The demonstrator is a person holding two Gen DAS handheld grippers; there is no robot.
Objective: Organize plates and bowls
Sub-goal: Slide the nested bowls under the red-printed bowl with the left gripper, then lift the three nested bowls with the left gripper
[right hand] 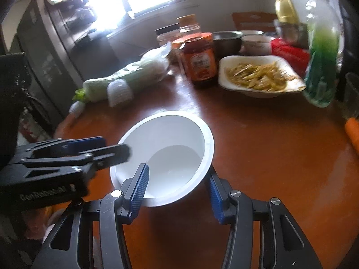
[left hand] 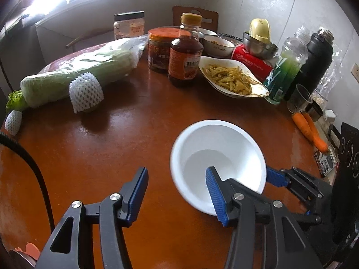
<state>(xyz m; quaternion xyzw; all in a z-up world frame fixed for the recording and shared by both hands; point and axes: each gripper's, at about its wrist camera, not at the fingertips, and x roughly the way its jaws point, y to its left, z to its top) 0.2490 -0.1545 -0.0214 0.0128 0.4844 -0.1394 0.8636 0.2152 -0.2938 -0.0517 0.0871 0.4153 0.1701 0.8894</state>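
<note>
A white empty bowl stands on the brown table, near its front edge. My left gripper straddles the bowl's left wall. One finger is inside the bowl, the other stands well clear outside, and the pads do not press. My right gripper straddles the near right wall. Its left finger is over the inside and its right finger sits outside under the rim, with a wide gap between them. From the left wrist view, that outer pad lies against the bowl's right side.
At the back stand a white plate of yellow food, a sauce bottle, a jar, a ceramic bowl and a steel bowl. A wrapped cabbage lies left. A green bottle, a black flask and carrots are at the right.
</note>
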